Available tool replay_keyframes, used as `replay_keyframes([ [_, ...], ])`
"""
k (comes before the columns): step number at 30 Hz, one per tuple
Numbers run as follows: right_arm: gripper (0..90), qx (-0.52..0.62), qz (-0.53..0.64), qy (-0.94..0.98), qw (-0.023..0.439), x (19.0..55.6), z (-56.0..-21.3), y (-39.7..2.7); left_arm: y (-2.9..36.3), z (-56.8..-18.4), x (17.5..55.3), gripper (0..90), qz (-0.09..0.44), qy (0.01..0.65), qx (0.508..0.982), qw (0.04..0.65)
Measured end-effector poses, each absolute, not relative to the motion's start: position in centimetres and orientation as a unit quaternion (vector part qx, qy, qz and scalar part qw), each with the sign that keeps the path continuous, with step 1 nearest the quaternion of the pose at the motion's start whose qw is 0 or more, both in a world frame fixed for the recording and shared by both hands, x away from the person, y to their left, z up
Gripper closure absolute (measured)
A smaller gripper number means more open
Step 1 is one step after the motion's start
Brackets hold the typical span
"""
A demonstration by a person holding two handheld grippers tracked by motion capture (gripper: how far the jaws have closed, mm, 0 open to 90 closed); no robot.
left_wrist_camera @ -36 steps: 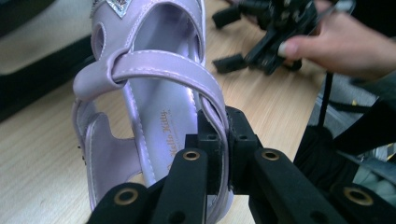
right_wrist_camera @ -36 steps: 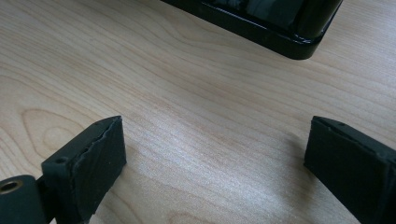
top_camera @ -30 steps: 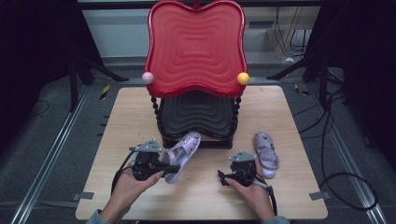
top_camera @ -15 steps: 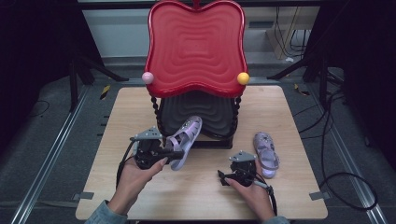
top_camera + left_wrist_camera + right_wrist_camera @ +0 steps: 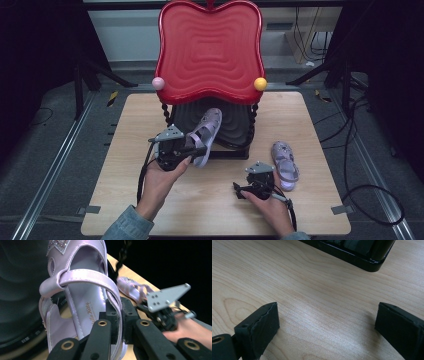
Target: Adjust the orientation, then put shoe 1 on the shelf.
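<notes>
Two sandals in play, one per side. Left gripper [image 5: 192, 150] pinches the near sandal [image 5: 206, 135] by its side edge, pads pressed together on the strap/sole rim. In the left gripper view that sandal [image 5: 82, 300] rises straight ahead of the jaws, heel end nearest them, toe pointing up & away toward the black lower shelf [image 5: 232, 127] of the red-topped stand [image 5: 210, 50]. Long axis runs roughly along the jaws' own line, tilted toward the shelf. Sandal is off the table [image 5: 150, 195], hanging just in front of the shelf edge; can't tell if the toe touches it.

Right gripper [image 5: 250, 189] sits low over the table, jaws spread wide w/ nothing between them, bare wood under the pads [image 5: 259, 325]. 2nd sandal [image 5: 284, 162] lies flat just beside it on its outer side, long axis pointing away toward the stand. Right hand is the nearer one for that pick.

Writing: "Hello Kitty" in gold script on the held sandal's insole. No other label legible.
</notes>
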State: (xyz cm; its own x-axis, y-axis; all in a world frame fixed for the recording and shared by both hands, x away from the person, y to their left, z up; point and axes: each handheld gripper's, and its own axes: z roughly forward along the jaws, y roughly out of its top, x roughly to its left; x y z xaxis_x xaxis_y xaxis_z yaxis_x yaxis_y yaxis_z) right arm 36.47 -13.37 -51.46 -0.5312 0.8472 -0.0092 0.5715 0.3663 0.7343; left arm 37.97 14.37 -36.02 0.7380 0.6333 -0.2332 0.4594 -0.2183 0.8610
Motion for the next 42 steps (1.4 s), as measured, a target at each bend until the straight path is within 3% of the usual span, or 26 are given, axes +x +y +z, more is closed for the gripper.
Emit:
replay_keyframes([
  [19,5.5,0.441,0.349,0.803,0.196,36.5,-51.5,-13.4,13.3,-35.8,39.7,86.3,0.137,0.385,0.715,0.567],
  [42,5.6,0.438,0.35,0.805,0.195,36.5,-51.5,-13.4,13.3,-36.8,41.9,86.4,0.2,0.406,0.695,0.559],
])
